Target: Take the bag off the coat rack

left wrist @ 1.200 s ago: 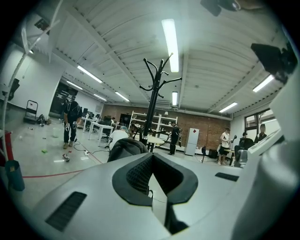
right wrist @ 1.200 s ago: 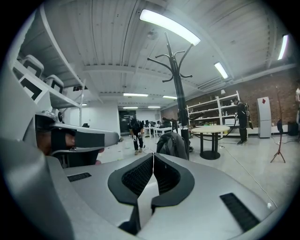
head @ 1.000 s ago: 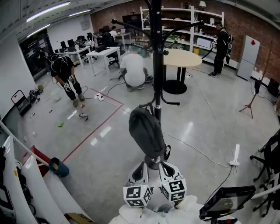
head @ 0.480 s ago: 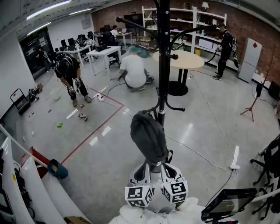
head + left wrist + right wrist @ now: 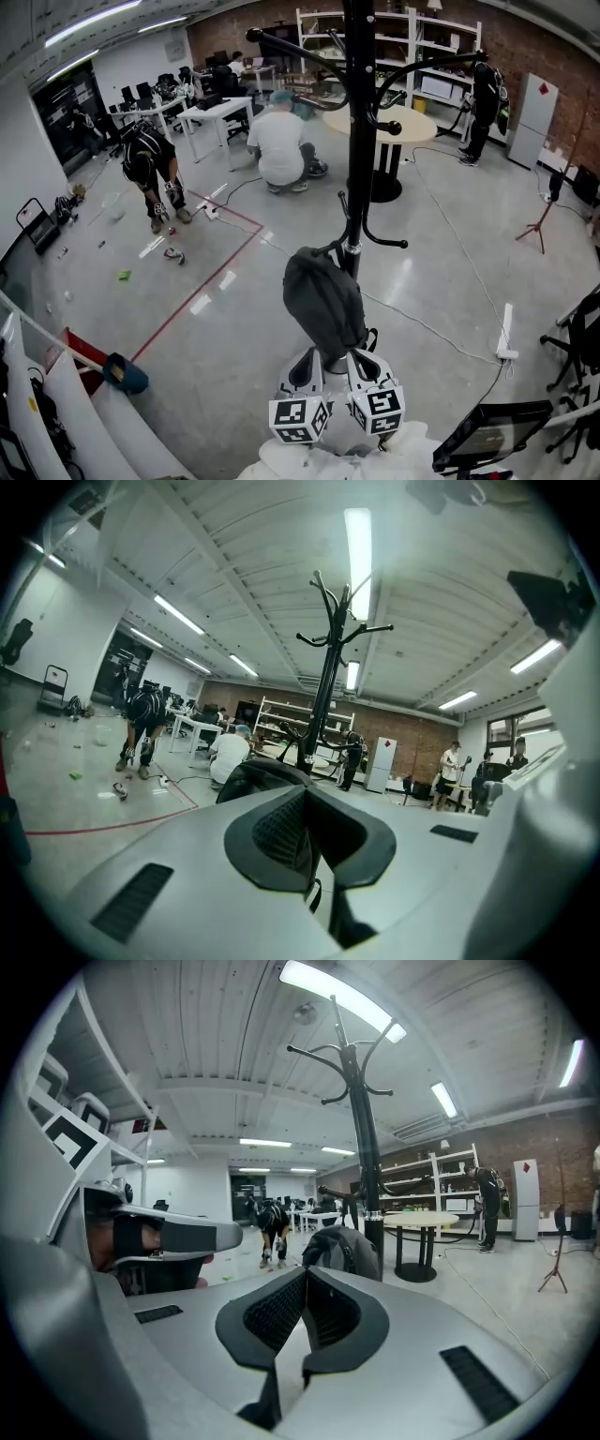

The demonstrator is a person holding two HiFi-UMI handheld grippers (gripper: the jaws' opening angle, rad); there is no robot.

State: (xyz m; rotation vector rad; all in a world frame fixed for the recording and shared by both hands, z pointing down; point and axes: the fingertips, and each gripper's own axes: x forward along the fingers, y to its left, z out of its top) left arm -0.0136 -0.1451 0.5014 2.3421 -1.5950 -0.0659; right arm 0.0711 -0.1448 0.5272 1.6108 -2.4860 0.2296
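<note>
Black and tall, the coat rack looks bigger and closer than it did a second ago. The bag has slid a little toward the near right of the head view. Both grippers are still low at the near edge, side by side.

The left gripper is closed. Its two dark pads press together with nothing between them. The right gripper is closed the same way and holds nothing.

The bag is a dark grey backpack, round and puffy. It hangs low on the coat rack, on the near side of the pole, and it hides the rack's foot. It is just past the tips of both grippers — I cannot tell if they touch it.

A short hook sticks out to the right of the pole, just above the bag. At the far left a person in black bends over, close to a red line on the floor. Far behind the rack are a round table, a person in white crouching low, and shelves by a brick wall. A white cable runs over the floor on the right — well apart from the bag.
</note>
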